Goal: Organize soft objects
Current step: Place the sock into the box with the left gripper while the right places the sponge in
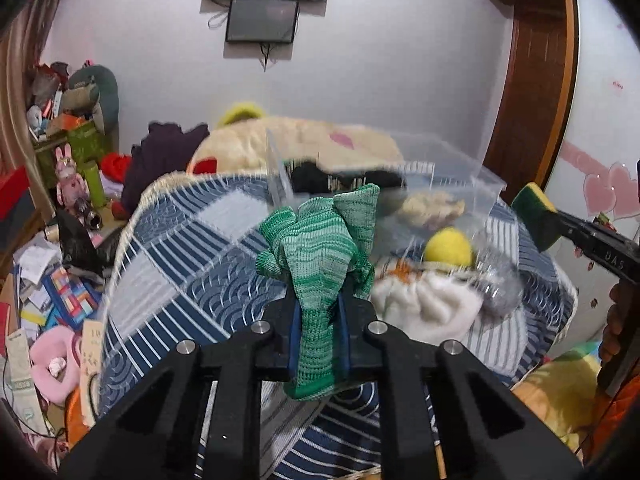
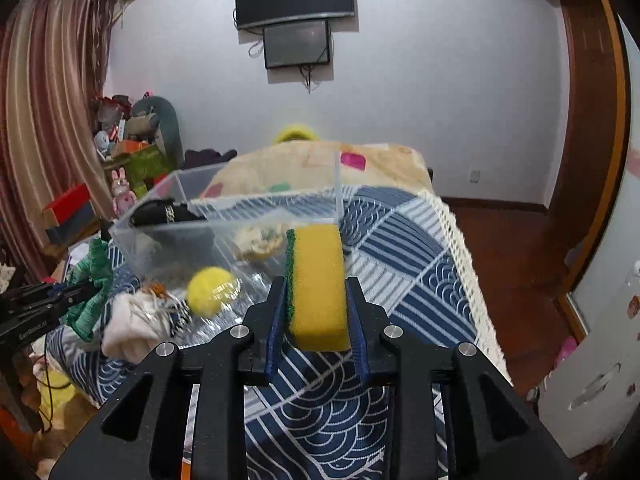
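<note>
My left gripper point(image 1: 318, 296) is shut on a green knit glove point(image 1: 320, 248) and holds it above the bed, in front of a clear plastic box point(image 1: 452, 168). My right gripper point(image 2: 316, 284) is shut on a yellow sponge point(image 2: 318, 280) with a green scouring side, near the box's right corner point(image 2: 336, 184); it also shows in the left wrist view point(image 1: 534, 212). The box holds a black item point(image 2: 168, 212) and a beige item point(image 2: 258, 240). A yellow ball point(image 2: 208, 290), a white fluffy cloth point(image 1: 424, 304) and a silvery scrubber point(image 1: 500, 280) lie on the bed by the box.
The bed has a blue-and-white patterned quilt point(image 2: 404, 256) with a fringed edge. A beige blanket point(image 2: 296, 164) is piled behind the box. Cluttered shelves and toys point(image 1: 76, 128) stand at the left, with papers on the floor. A wooden door frame point(image 2: 592, 120) is at the right.
</note>
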Demonstrator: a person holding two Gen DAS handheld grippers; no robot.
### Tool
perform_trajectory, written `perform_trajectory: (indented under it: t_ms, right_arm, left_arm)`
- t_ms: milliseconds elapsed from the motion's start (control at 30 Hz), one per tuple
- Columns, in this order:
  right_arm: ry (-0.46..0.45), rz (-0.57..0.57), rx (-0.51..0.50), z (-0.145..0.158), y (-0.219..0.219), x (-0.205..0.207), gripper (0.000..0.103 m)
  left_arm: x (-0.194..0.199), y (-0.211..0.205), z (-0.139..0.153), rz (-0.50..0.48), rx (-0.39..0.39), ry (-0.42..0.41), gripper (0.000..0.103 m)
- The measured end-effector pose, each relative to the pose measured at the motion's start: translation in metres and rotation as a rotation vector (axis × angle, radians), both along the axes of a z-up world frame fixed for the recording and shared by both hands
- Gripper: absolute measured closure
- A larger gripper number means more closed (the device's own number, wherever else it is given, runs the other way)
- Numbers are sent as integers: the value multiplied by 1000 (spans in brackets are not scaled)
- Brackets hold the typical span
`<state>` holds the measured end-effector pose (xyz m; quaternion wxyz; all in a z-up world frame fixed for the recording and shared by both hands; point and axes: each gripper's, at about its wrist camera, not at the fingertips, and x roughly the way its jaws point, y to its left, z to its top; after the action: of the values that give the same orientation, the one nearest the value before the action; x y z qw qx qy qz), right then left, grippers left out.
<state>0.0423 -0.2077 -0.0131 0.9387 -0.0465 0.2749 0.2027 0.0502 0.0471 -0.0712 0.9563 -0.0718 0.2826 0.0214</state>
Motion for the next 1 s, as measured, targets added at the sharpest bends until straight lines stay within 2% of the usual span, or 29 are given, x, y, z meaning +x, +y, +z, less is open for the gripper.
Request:
perform_trajectory:
  t_ms: [233,533,767,1000]
  right_arm:
    - [-60,14,5,20,10,3,77]
    - [-106,43,21,36,33,16,77]
    - [-116,67,37,43,49,30,77]
    - [-100,104,29,39,76,45,77]
  left_arm:
    - [6,5,37,-2,4,-103,88]
    - [33,-6,66,-29,33,-164,88]
    - [61,-7,68,-8,63,-167,88]
    - [87,4,59,8,15,-136,88]
